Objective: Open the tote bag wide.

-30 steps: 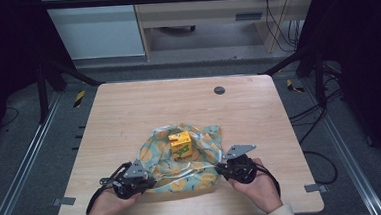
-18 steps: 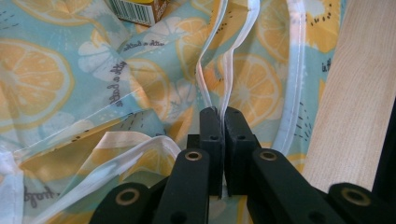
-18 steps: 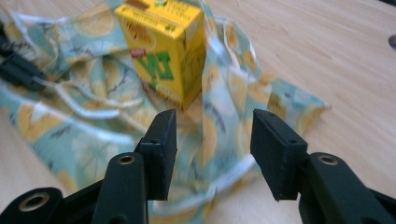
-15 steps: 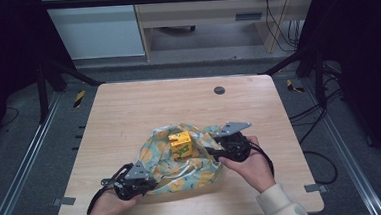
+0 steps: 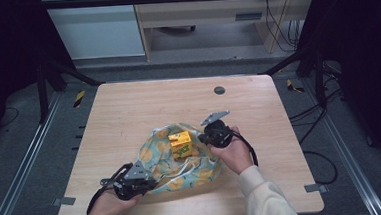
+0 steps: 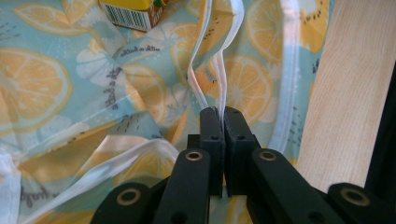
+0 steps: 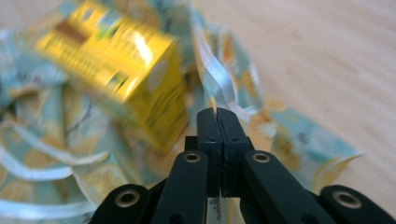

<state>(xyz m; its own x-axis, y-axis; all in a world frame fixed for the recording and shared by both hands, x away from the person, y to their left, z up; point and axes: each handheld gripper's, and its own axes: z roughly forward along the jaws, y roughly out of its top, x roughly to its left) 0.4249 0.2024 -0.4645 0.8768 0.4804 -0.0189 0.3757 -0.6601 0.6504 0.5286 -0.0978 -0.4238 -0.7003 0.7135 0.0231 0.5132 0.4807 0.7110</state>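
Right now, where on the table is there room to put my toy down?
The far half of the table is bare, save a small dark round spot. The left and right edges are free too. The near middle is crowded: the lemon-print cloth, the yellow box and both grippers.

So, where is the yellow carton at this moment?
In the high view, the yellow carton sits on the lemon-print cloth near the table's front middle, just left of the right gripper.
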